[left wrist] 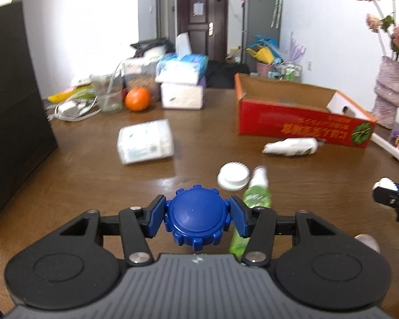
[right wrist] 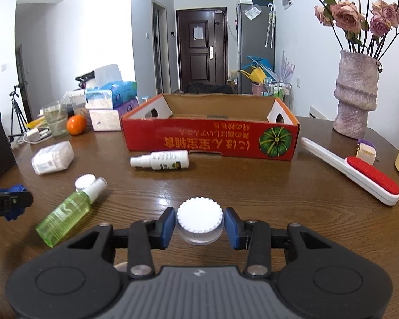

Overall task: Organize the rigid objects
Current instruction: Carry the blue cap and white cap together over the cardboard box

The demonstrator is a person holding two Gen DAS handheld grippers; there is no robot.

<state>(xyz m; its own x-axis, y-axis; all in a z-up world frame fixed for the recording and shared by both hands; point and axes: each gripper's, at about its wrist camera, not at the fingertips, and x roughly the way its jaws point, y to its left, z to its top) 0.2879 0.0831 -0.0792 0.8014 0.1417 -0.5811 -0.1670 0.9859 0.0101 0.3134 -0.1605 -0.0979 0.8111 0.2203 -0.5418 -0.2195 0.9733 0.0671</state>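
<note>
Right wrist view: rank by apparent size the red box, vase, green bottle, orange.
Largest to smallest as they look:
1. red box
2. vase
3. green bottle, though it lies nearer the camera, so its true size against the vase is unsure
4. orange

black tongs (left wrist: 196, 219), blue pads (left wrist: 157, 216), silver screws, ribbed grey housing

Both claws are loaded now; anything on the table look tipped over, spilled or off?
Two spray bottles lie on their sides rather than upright: the green translucent one beside a white ridged cap, and the white labelled one just in front of the red cardboard box. No spill shows. The box's printing reads upside down from here.
</note>
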